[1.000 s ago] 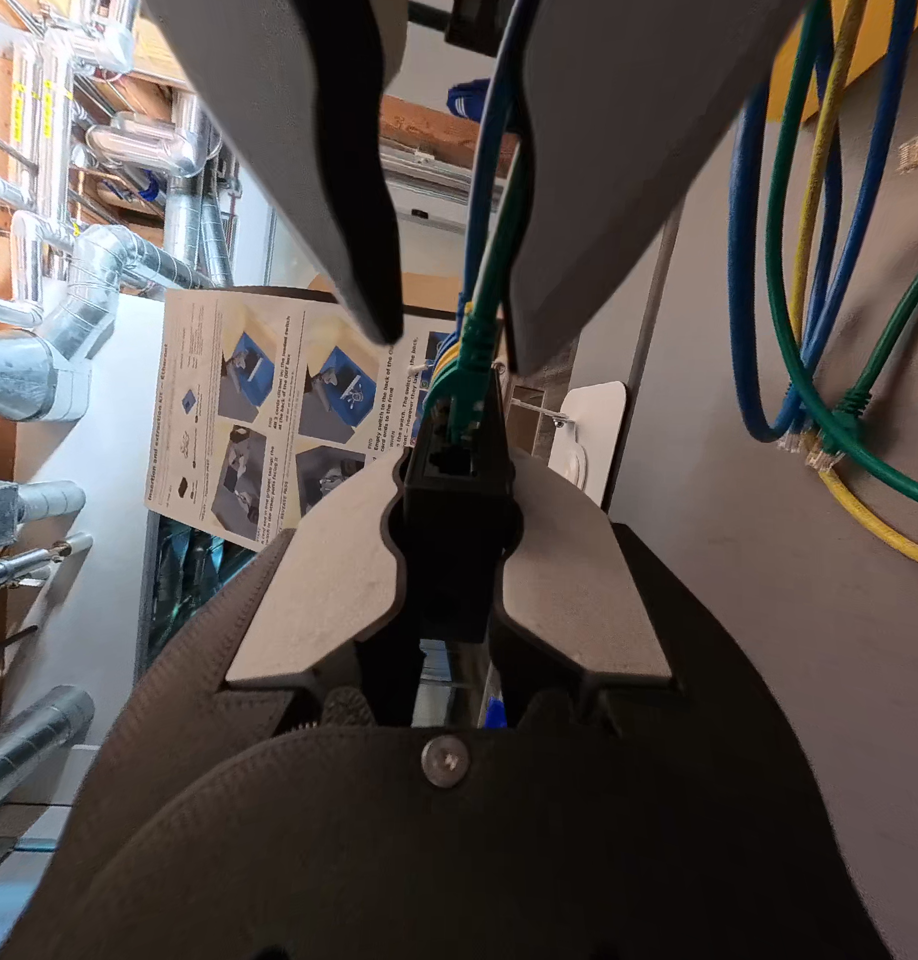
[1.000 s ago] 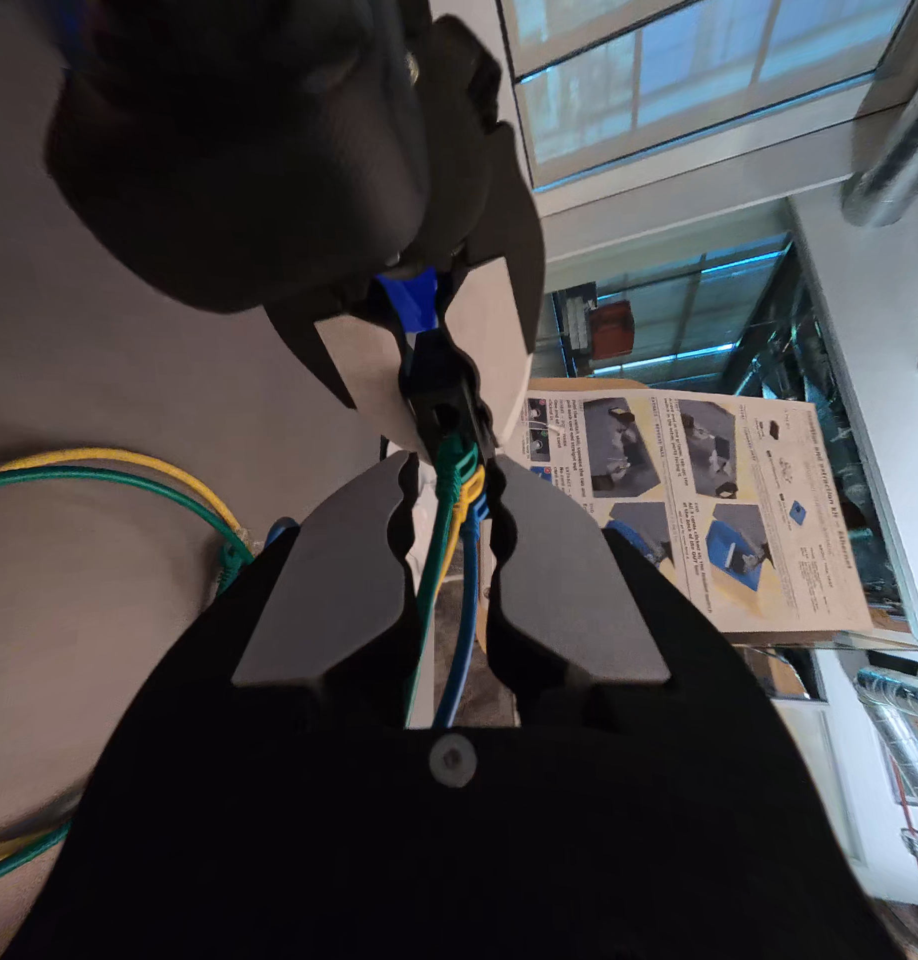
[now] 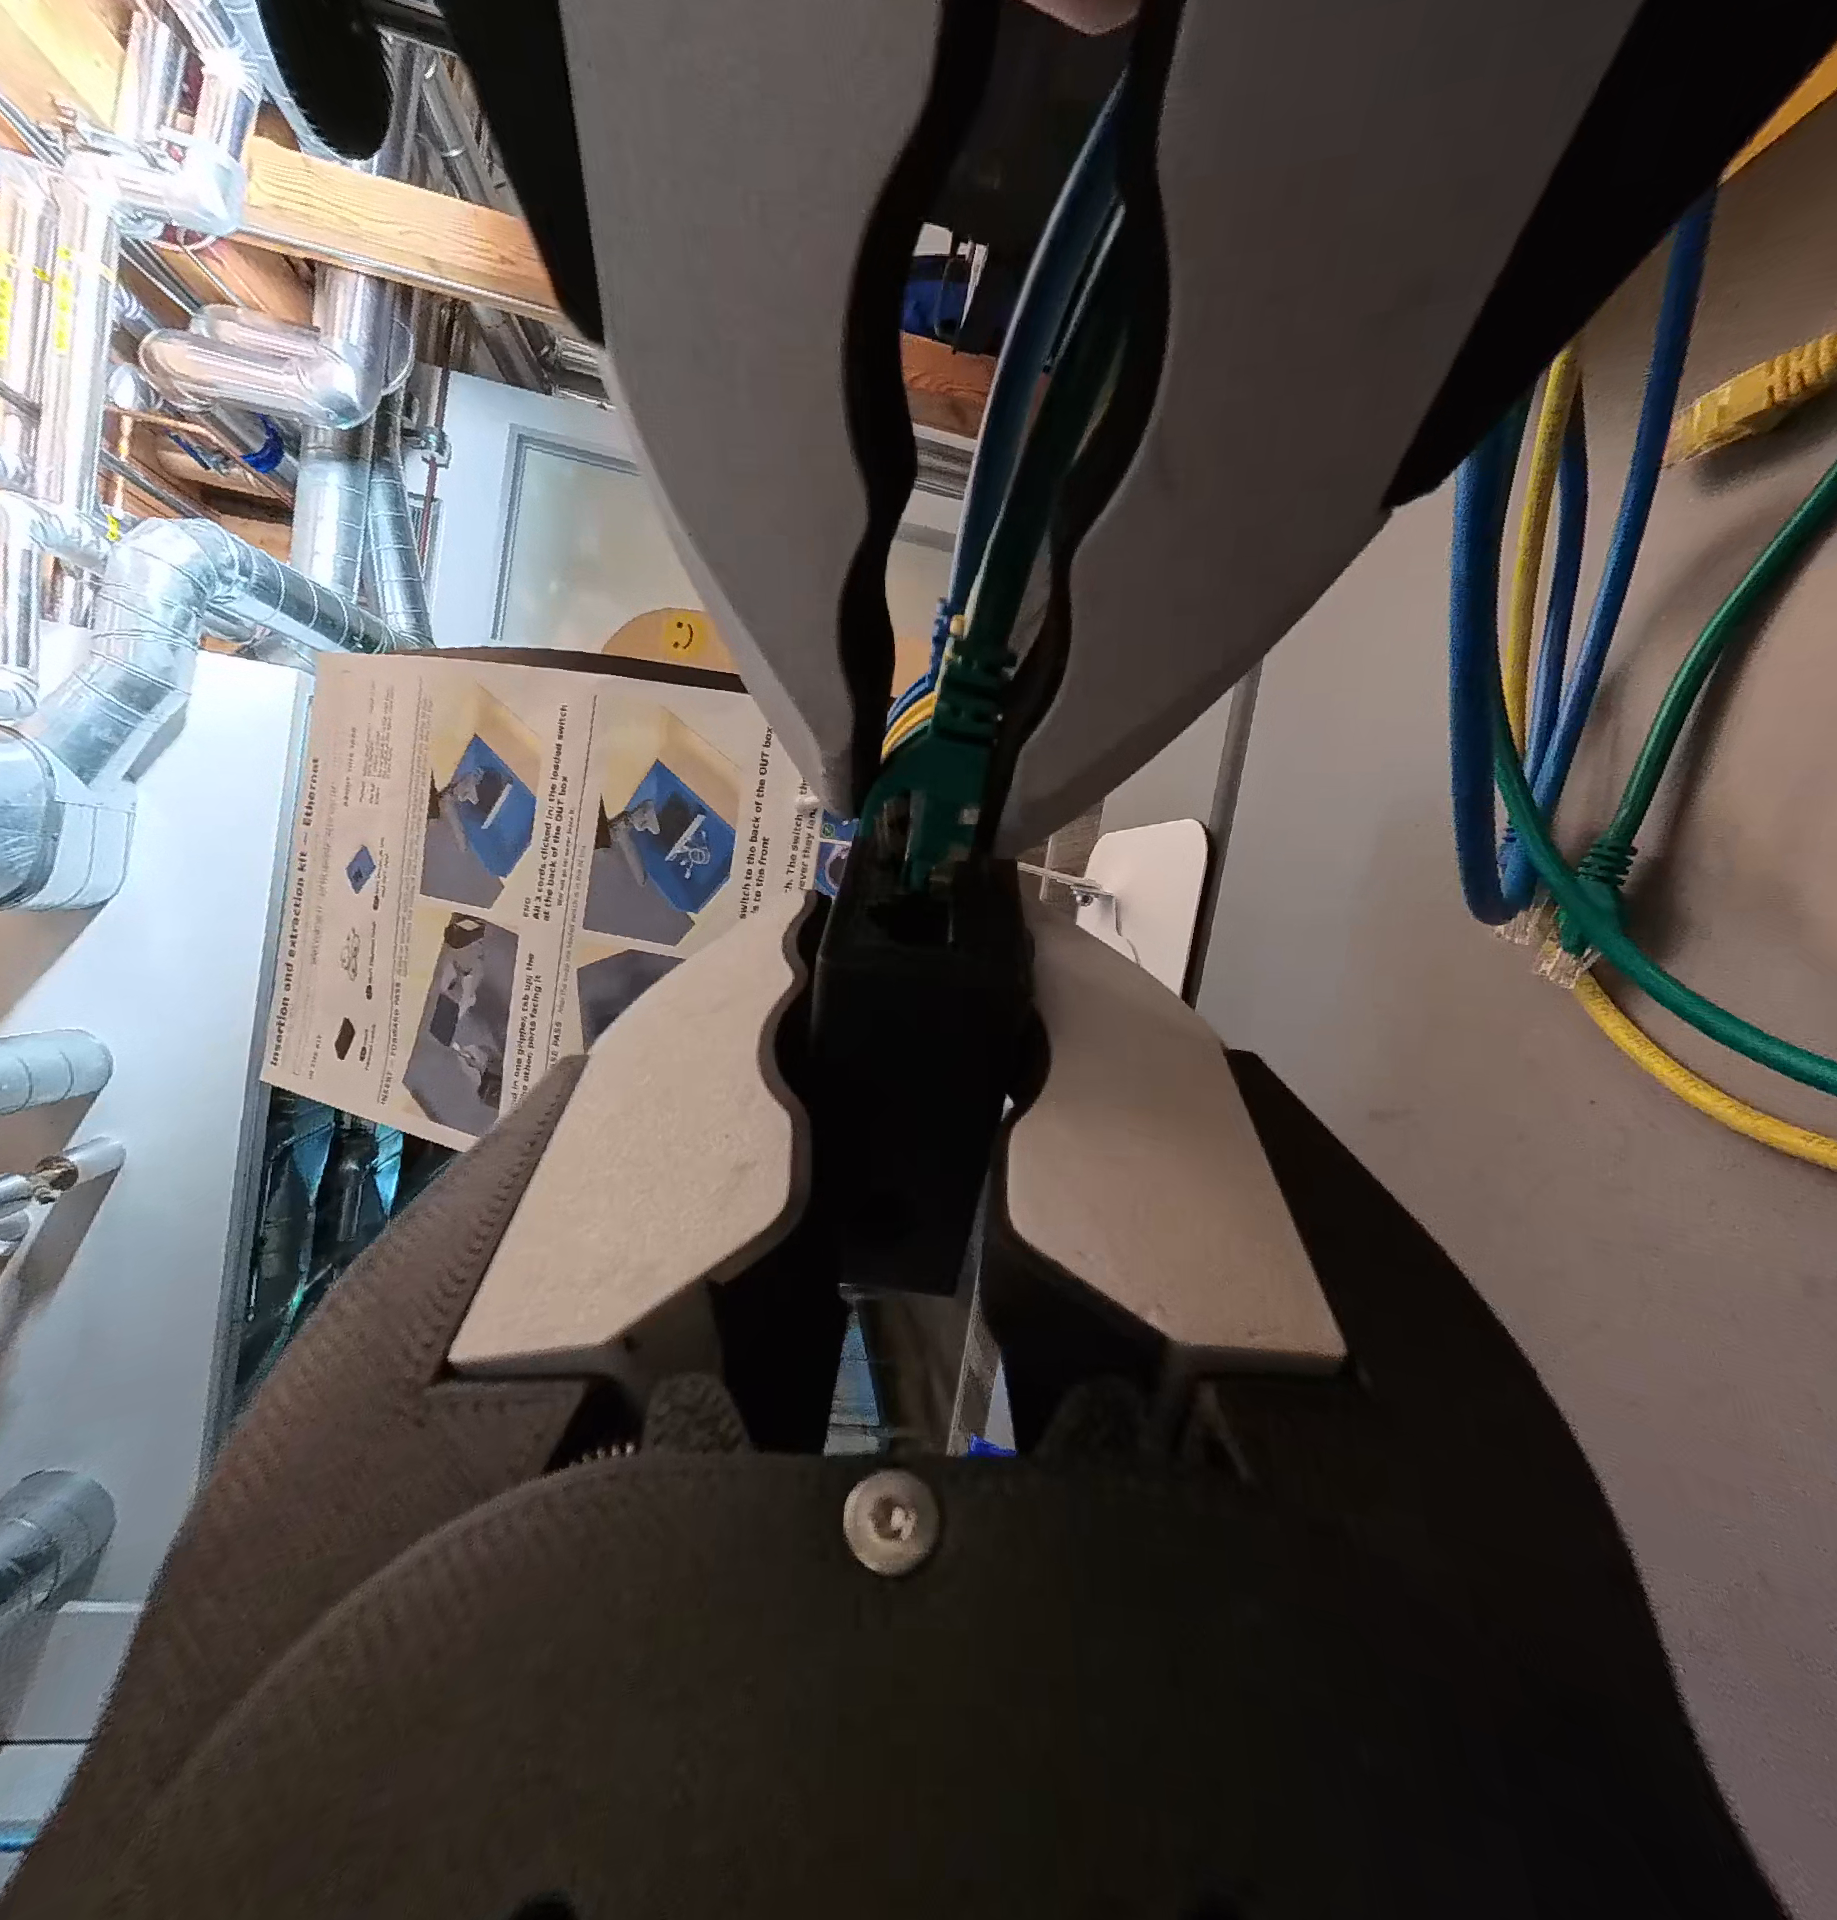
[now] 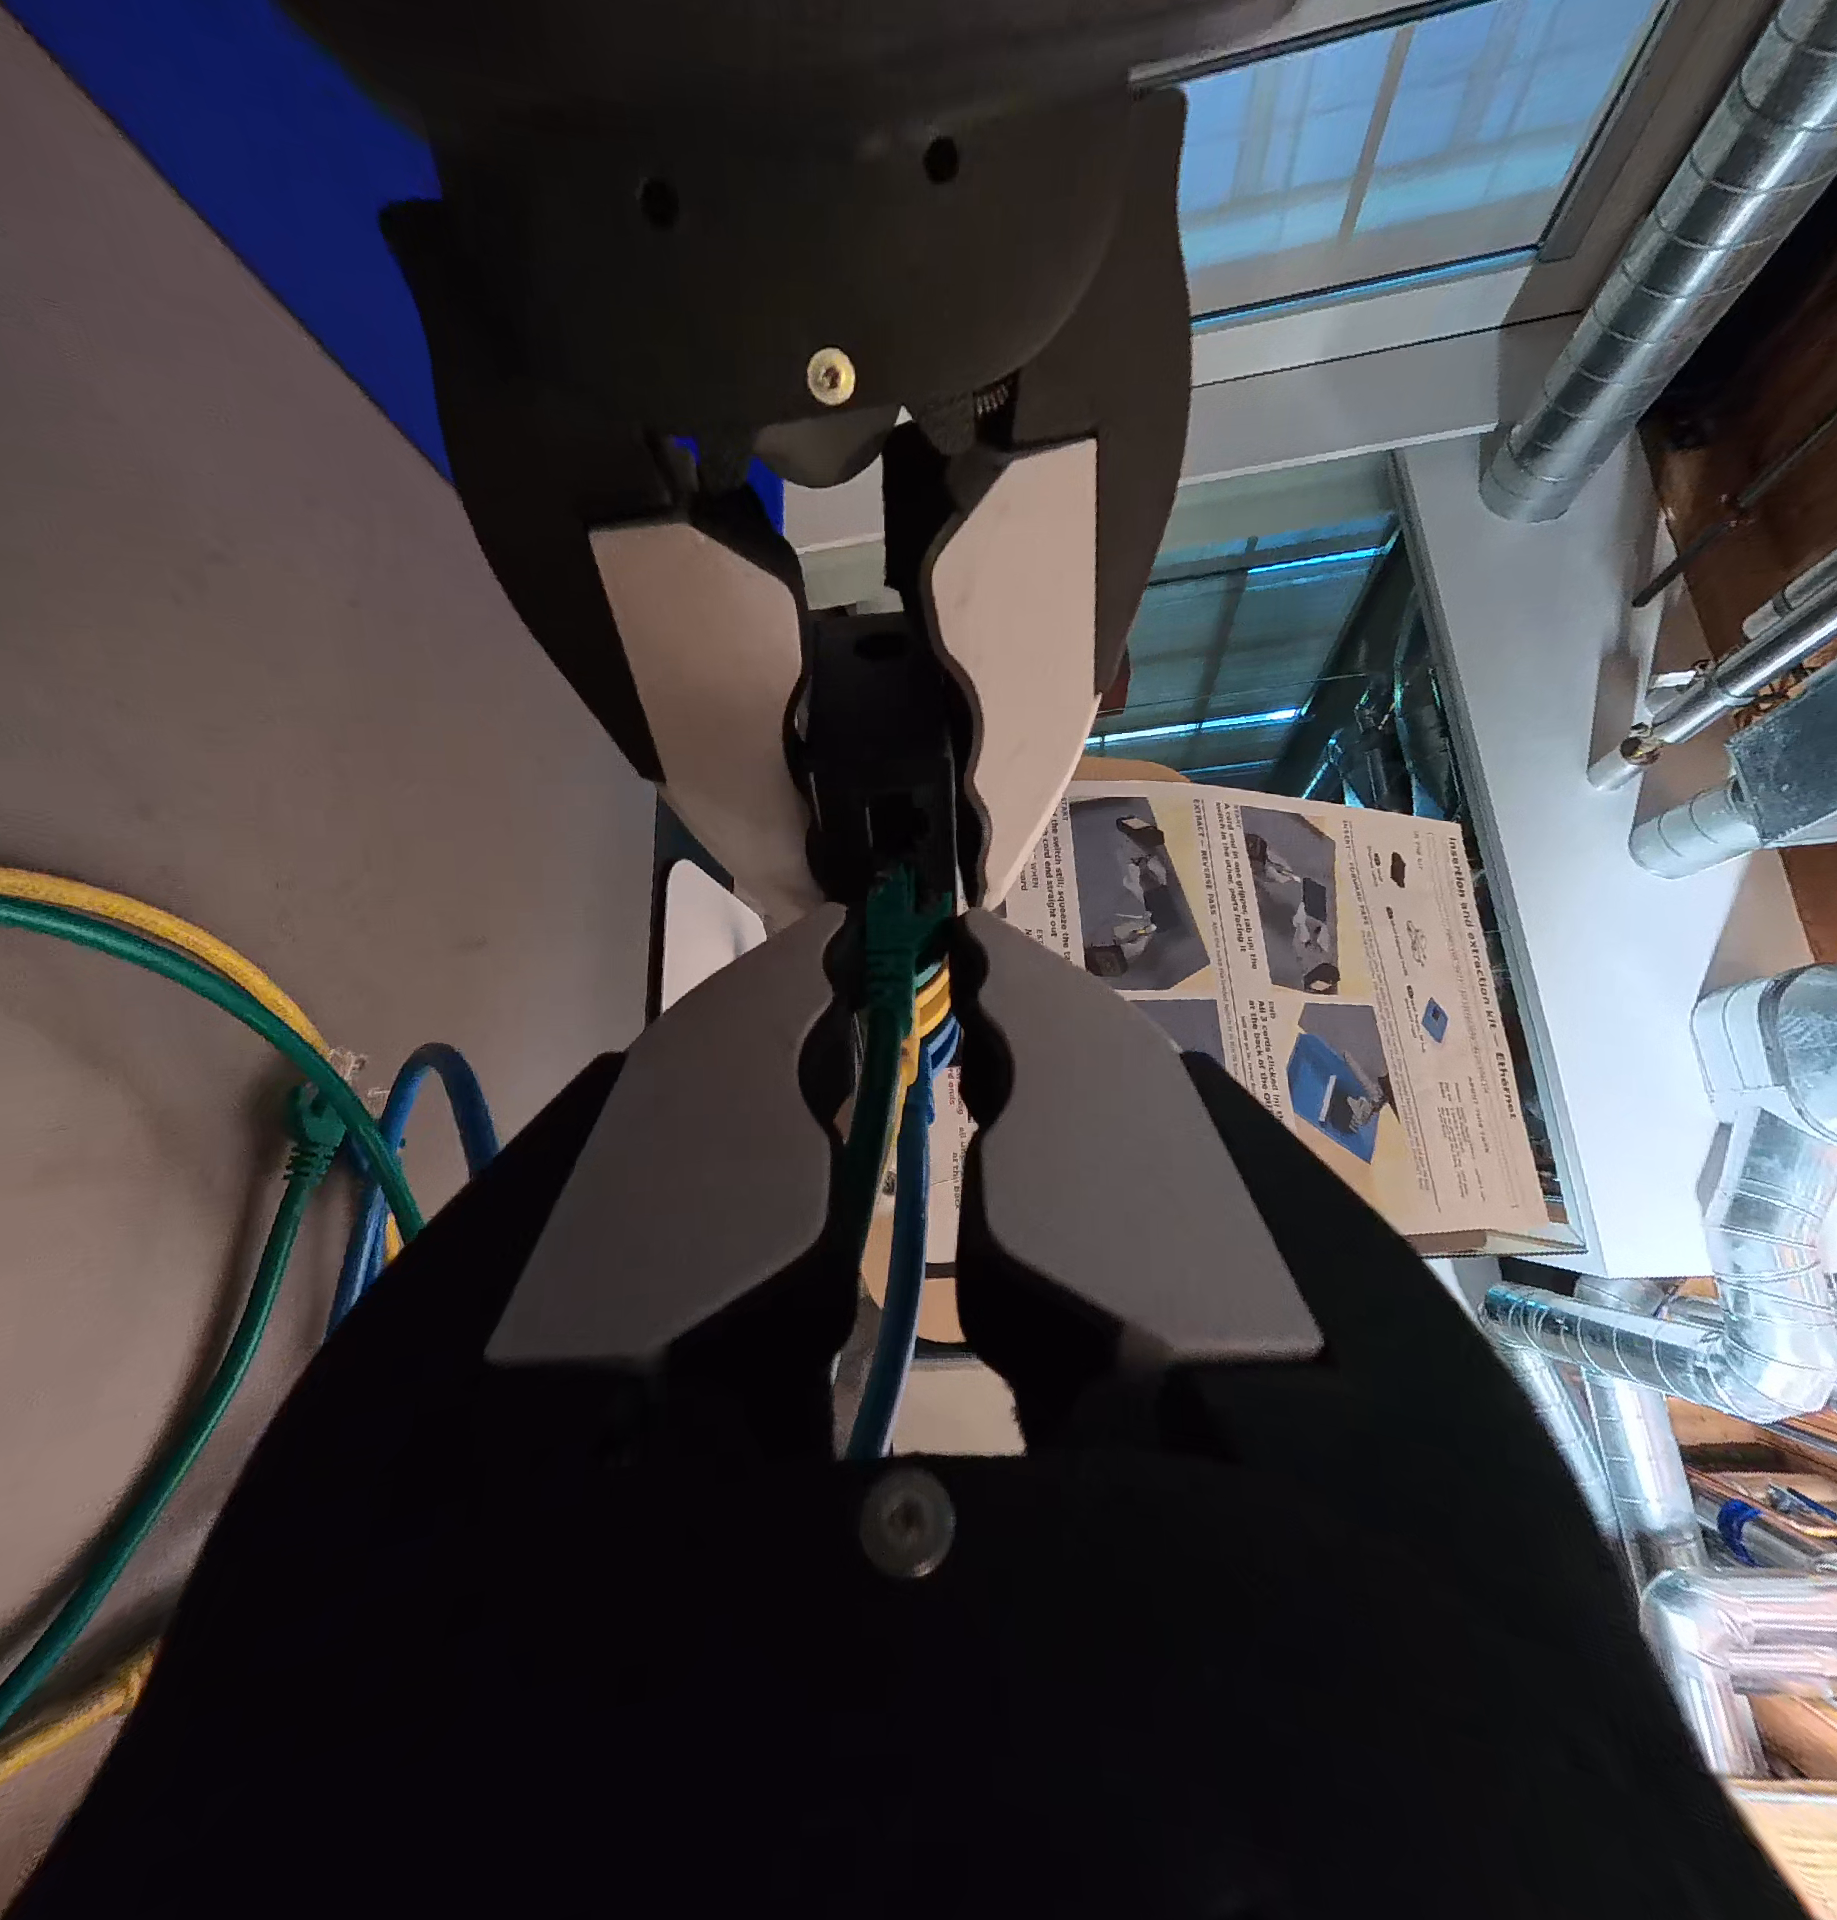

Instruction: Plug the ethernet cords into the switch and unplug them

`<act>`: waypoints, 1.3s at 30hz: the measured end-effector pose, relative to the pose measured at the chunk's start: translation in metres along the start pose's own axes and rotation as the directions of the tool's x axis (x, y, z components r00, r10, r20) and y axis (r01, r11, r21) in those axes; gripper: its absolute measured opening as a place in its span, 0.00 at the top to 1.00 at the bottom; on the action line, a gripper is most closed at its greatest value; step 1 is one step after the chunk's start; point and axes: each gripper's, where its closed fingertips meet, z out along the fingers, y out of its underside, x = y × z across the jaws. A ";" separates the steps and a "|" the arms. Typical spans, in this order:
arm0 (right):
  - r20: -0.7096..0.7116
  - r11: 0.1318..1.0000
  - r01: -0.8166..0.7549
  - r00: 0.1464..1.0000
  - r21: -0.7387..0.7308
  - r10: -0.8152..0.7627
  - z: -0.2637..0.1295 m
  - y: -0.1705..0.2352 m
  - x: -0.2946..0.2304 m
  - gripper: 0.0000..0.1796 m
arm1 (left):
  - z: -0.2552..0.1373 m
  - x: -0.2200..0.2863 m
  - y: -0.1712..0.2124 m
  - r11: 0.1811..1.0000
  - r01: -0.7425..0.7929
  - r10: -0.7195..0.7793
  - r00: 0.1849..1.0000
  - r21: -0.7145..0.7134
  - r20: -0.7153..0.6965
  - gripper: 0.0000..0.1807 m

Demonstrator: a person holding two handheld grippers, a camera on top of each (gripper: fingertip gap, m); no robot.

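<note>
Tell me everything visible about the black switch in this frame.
The switch is a small matte black box, plastic by the look, clamped between the left gripper fingers with its port face toward the right gripper. A green cord boot sits at one port; yellow and blue boots lie behind it. Whether each is seated cannot be told.

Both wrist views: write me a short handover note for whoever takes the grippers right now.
Left gripper: shut on the black switch, ports facing the other gripper.
Right gripper: shut around the green cord, its plug at a port.
Yellow cord and blue cord run alongside to the switch.
Whether any plug is fully seated cannot be told.
Left: confirm seating, then unplug each.
</note>
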 end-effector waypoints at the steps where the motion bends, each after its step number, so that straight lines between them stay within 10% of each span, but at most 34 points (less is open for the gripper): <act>1: -0.009 1.000 -0.002 1.000 0.006 0.002 0.000 -0.001 0.001 0.91 | 0.000 -0.001 0.000 1.000 -0.002 0.002 1.000 0.002 0.003 0.84; 39: 0.089 0.996 -0.066 0.994 -0.056 0.070 0.004 -0.006 -0.015 0.91 | 0.003 0.014 0.002 0.991 -0.067 0.072 0.996 0.114 -0.048 0.84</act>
